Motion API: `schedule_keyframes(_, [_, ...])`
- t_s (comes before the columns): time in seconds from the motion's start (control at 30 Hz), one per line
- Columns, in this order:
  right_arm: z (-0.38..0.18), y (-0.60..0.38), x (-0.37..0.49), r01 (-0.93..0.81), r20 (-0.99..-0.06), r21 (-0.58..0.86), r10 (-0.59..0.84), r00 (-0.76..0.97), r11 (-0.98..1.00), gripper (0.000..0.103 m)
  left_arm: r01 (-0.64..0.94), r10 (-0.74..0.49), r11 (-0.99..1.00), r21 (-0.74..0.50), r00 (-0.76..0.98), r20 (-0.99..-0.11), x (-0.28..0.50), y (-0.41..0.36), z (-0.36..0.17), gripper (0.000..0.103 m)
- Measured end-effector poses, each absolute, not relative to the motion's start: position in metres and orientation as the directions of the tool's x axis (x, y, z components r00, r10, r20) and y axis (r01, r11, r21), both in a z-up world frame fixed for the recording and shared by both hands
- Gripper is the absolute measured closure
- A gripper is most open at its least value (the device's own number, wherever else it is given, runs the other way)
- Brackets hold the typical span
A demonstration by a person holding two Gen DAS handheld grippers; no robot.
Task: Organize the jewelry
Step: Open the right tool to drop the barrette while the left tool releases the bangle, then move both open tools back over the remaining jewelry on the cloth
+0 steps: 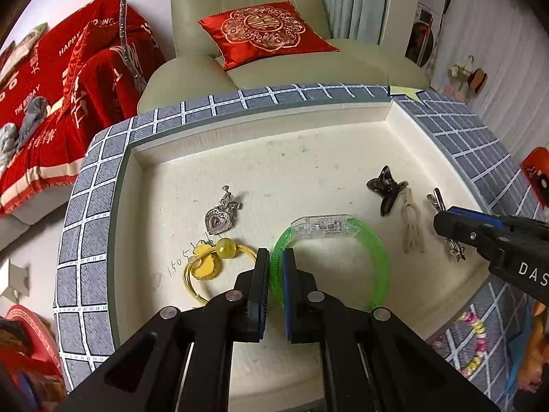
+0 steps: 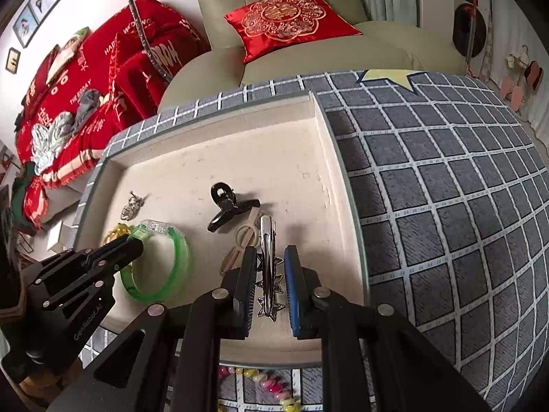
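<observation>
A cream tray (image 1: 260, 123) holds the jewelry. My left gripper (image 1: 276, 261) is shut on the rim of a green translucent bangle (image 1: 381, 250), which rests on the tray; it also shows in the right wrist view (image 2: 178, 257). My right gripper (image 2: 271, 257) is open, its fingers on either side of a silver star hair clip (image 2: 267, 240) that lies on the tray. A black claw clip (image 2: 226, 209), a beige hair tie (image 2: 243, 233), a silver heart pendant (image 1: 218, 219) and a yellow hair tie (image 1: 206, 264) lie nearby.
The tray (image 2: 329, 144) sits on a grey checked cloth (image 2: 446, 189). A beaded bracelet (image 1: 475, 343) lies on the cloth in front of the tray. A green armchair with a red cushion (image 1: 264, 32) stands behind the table.
</observation>
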State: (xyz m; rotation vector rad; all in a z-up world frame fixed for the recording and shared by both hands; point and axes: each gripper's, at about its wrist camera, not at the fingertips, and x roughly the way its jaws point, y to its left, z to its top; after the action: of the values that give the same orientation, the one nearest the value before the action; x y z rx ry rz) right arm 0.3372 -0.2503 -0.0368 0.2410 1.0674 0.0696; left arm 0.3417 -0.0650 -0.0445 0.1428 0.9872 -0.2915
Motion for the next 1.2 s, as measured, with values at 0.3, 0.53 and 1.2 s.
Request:
schedule_keyframes(0.3, [-0.043, -0.239, 0.339, 0.023, -0.869, 0.179, 0.147, 0.473, 0.984, 0.077, 0.322, -0.154, 0.946, 0.033, 0.537, -0.83, 0.34, -0.069, -0.045, 0.08])
schedule_keyframes(0.53, [-0.022, -0.238, 0.33, 0.013, -0.828, 0.241, 0.198, 0.525, 0.97, 0.039, 0.305, -0.167, 0.952, 0.011, 0.553, -0.816, 0.338, -0.065, -0.041, 0.08])
schedule_keyframes(1.2, [0.0, -0.271, 0.234, 0.122, -0.777, 0.375, 0.24, 0.582, 0.919, 0.033, 0.25, -0.169, 0.968, -0.014, 0.609, -0.775, 0.322, -0.04, -0.017, 0.08])
